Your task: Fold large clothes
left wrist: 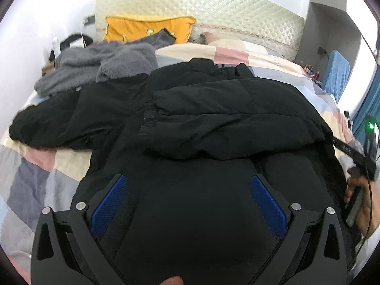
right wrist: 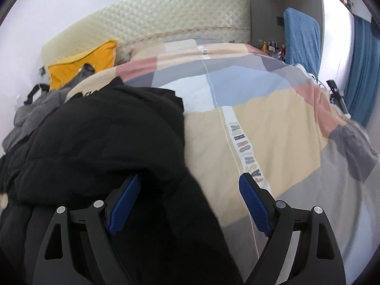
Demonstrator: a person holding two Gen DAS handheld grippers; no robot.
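Both claws stand wide and grip nothing, the left claw (left wrist: 187, 204) over the black puffer jacket (left wrist: 213, 118) spread across the bed (left wrist: 35, 166), the right claw (right wrist: 190, 204) at its edge, so the puffy folded-in sleeve (left wrist: 225, 128) may spring open unpinned.

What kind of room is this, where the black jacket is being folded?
Most likely a bedroom in a home. The black jacket lies on a bed with a patchwork duvet, a quilted cream headboard stands against the wall, and an orange pillow leans at its foot.
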